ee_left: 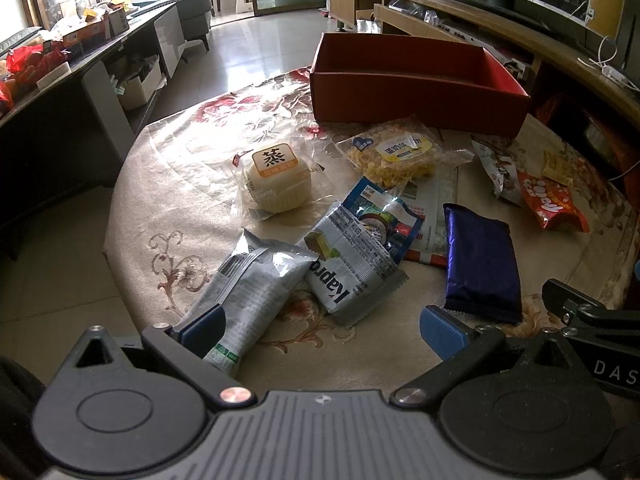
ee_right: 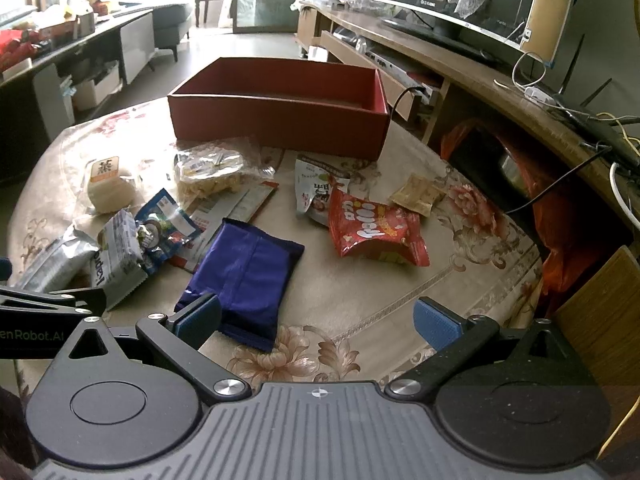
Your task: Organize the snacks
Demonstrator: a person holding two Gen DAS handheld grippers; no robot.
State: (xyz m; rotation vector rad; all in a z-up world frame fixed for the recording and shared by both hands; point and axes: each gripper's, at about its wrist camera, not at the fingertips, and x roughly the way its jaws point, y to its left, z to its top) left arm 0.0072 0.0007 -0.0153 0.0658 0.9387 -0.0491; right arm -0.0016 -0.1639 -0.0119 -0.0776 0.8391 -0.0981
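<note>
An empty red box stands at the far side of a round table. Snacks lie in front of it: a white steamed cake, a yellow snack bag, two grey wrapped packs, a blue packet, a purple pack and a red bag. My left gripper is open above the near grey pack. My right gripper is open, its left finger over the purple pack's near corner.
The table wears a floral cloth. A low TV bench with cables runs along the right. A dark side table with clutter stands at the left. A small cracker pack and a white packet lie right of centre.
</note>
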